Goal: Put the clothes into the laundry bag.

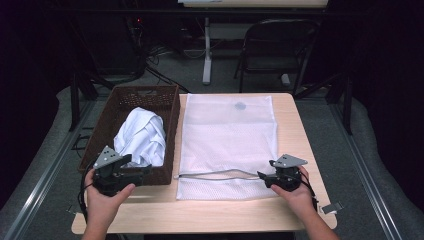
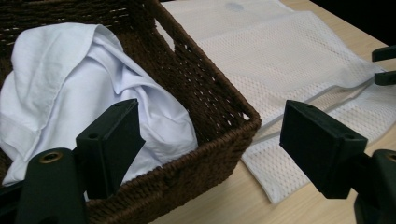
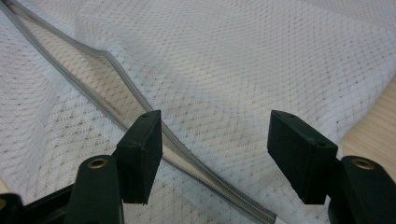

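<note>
A white mesh laundry bag [image 1: 227,142] lies flat on the table, its grey zipper [image 1: 215,174] partly parted near the front edge. A brown wicker basket [image 1: 112,112] to its left holds a crumpled white shirt [image 1: 141,136]. My left gripper [image 1: 148,169] hovers open at the basket's front right corner, with the shirt [image 2: 88,88] and the basket rim [image 2: 205,149] between its jaws. My right gripper [image 1: 261,177] is open just above the mesh bag [image 3: 243,70], its jaws either side of the zipper [image 3: 140,105] near the zipper's right end.
The wooden table [image 1: 305,145] has bare strips along its front and right edges. Beyond the far edge stand a folding chair [image 1: 277,47] and a table leg [image 1: 207,50] on a grey floor with cables. My right gripper's jaw tips [image 2: 385,65] show in the left gripper view.
</note>
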A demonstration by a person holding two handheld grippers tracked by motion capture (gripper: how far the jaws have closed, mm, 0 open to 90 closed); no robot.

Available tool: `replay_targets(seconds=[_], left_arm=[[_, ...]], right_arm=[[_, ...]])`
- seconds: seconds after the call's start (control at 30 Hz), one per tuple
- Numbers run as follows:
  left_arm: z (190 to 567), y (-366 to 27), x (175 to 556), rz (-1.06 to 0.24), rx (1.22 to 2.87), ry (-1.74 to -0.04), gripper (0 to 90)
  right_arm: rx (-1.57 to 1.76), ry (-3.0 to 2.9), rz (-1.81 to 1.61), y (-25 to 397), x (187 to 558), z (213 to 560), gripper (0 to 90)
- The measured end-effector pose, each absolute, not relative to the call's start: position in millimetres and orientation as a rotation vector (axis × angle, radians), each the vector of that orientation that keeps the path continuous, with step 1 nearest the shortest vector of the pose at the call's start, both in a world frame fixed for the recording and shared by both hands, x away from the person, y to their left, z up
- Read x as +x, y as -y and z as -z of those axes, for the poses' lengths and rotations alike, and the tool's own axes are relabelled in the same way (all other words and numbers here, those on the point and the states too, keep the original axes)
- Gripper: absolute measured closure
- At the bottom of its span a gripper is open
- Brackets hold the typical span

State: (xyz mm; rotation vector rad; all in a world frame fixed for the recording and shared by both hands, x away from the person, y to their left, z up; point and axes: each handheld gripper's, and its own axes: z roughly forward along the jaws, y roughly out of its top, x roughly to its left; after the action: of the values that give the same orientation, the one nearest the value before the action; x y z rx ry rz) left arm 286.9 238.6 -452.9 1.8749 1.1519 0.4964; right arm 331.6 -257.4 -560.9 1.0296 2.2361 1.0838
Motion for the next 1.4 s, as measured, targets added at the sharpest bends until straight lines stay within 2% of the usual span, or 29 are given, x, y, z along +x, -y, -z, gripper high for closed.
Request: replay_targets(seconds=[0.33,0.8,1.4], left_arm=[[444,-241,315,-0.496,1.916,-1.235,15.3],[429,-249,338,-0.534,1.937,-1.296,16.3],[418,-253,366,-0.488,1.94,-1.353,16.4]], right_arm=[[1.034,-2.237,-1.086,257,331,561,35.4],[1.03,-2.24,-1.084,256,331,562,35.4],[1.028,-2.242,-1.076,256,332,562,35.3]])
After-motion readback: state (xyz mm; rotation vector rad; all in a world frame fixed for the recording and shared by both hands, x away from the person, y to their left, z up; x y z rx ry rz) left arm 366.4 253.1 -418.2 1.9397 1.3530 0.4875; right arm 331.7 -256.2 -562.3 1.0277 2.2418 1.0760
